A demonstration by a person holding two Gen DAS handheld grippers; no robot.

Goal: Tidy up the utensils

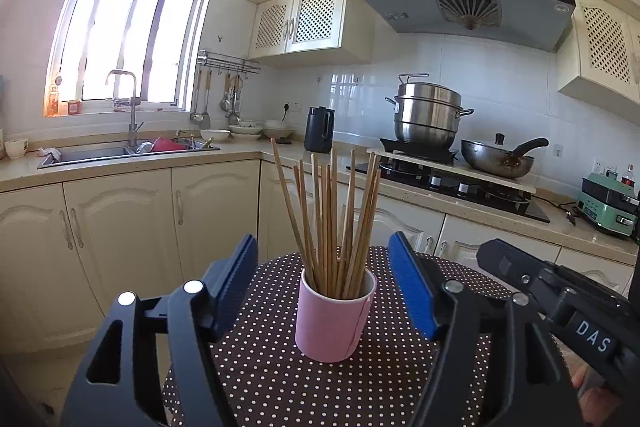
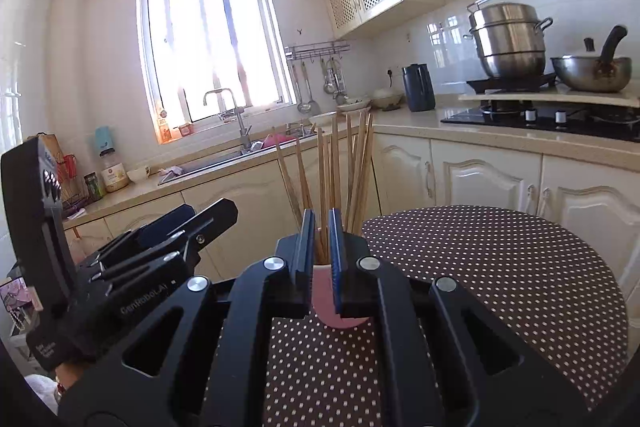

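Observation:
A pink cup stands upright on a round brown table with white dots. Several wooden chopsticks stand in it. My left gripper is open, its blue pads on either side of the cup and apart from it. In the right wrist view the cup sits just behind my right gripper, whose jaws are nearly closed with a narrow gap and nothing clearly between them. The chopsticks rise behind its fingers. The right gripper's body shows in the left wrist view.
Cream cabinets and a counter run behind the table. A sink with dishes is at the left. A black kettle, a steel steamer pot and a wok sit on the stove side. The left gripper's body is at the left.

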